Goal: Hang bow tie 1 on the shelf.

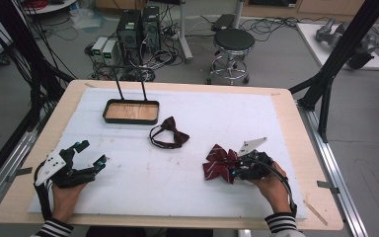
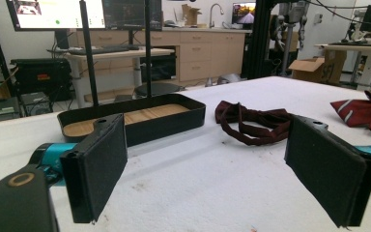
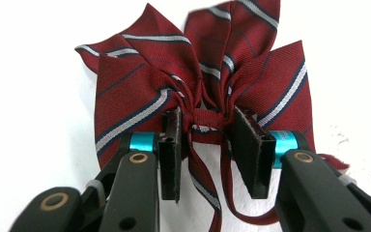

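A dark red bow [image 1: 217, 160] with white and navy stripes lies on the white foam mat at the right. My right gripper [image 1: 234, 170] points at it from the right, its jaws narrowly open on either side of the bow's centre knot [image 3: 207, 118]; small gaps show beside the pads [image 3: 171, 140]. A plain maroon bow tie [image 1: 170, 132] with a looped strap lies at the mat's middle. My left gripper [image 1: 92, 152] rests at the left, wide open with nothing between its pads [image 2: 96, 169]. Ahead of it in the left gripper view lie the maroon bow tie [image 2: 256, 123] and the striped bow [image 2: 362, 108].
A black tray [image 1: 131, 118] with a wooden floor and two upright rods stands at the back left of the mat [image 1: 143, 173]; its wall [image 2: 149, 128] faces the left gripper. Off the table's far edge are a stool [image 1: 233, 42] and computer boxes [image 1: 138, 27].
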